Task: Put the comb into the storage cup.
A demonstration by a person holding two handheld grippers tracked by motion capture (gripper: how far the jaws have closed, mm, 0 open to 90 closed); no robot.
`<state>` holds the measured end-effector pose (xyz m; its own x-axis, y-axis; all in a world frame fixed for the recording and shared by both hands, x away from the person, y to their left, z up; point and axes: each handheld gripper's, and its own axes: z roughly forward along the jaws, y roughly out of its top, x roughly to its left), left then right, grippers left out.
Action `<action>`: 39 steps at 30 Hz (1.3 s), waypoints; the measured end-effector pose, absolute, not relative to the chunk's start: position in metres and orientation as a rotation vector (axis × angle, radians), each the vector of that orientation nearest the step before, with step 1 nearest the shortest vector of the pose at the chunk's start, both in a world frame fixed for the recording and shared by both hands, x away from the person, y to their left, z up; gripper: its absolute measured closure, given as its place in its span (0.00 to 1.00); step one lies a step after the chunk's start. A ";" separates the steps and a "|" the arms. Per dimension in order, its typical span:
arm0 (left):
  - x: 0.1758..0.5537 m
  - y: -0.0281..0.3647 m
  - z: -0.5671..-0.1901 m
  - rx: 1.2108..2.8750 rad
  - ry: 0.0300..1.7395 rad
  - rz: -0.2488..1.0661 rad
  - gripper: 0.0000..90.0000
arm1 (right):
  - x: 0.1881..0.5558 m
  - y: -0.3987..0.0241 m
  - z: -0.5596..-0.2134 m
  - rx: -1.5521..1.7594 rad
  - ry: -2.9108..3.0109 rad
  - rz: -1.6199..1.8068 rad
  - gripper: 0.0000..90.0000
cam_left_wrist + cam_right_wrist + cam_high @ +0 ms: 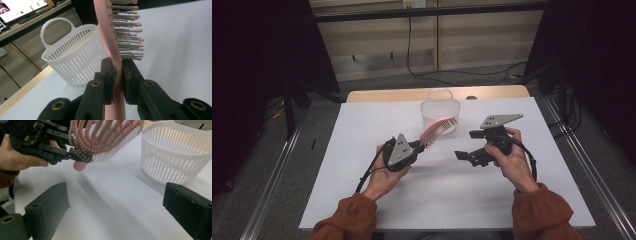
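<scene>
Basket at table's far edge, hairbrush just before it, between both tools.

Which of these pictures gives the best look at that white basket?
The left gripper view: the white basket shows whole there, handle, rim and slatted wall, close up. The right gripper view shows its wall and rim with the top cropped. The high view shows it whole but small and far, behind the pink hairbrush.

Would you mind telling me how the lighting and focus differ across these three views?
High view: dim, dark surroundings, the white table evenly lit. Left gripper view: the pink hairbrush sharp, the white basket slightly soft. Right gripper view: the hairbrush casts soft shadows on the table, and the right gripper has blurry near jaws.
</scene>
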<state>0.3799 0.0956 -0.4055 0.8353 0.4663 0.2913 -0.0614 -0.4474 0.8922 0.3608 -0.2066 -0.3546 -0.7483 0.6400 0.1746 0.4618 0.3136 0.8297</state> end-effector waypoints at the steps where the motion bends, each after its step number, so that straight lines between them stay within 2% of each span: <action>1: 0.380 0.097 -0.405 1.936 0.314 0.601 0.90 | 0.361 -0.207 -0.356 1.009 2.381 1.410 0.07; 12: 0.382 0.107 -0.403 1.867 0.371 0.546 0.90 | 0.363 -0.199 -0.366 0.946 2.334 1.450 0.07; 23: 0.379 0.121 -0.400 1.798 0.411 0.400 0.90 | 0.363 -0.204 -0.366 0.925 2.249 1.618 0.07; 34: 0.367 0.133 -0.396 1.757 0.389 0.378 0.90 | 0.356 -0.199 -0.363 0.852 2.156 1.755 0.04; 39: 0.364 0.135 -0.397 1.740 0.382 0.355 0.90 | 0.354 -0.193 -0.365 0.828 2.127 1.774 0.08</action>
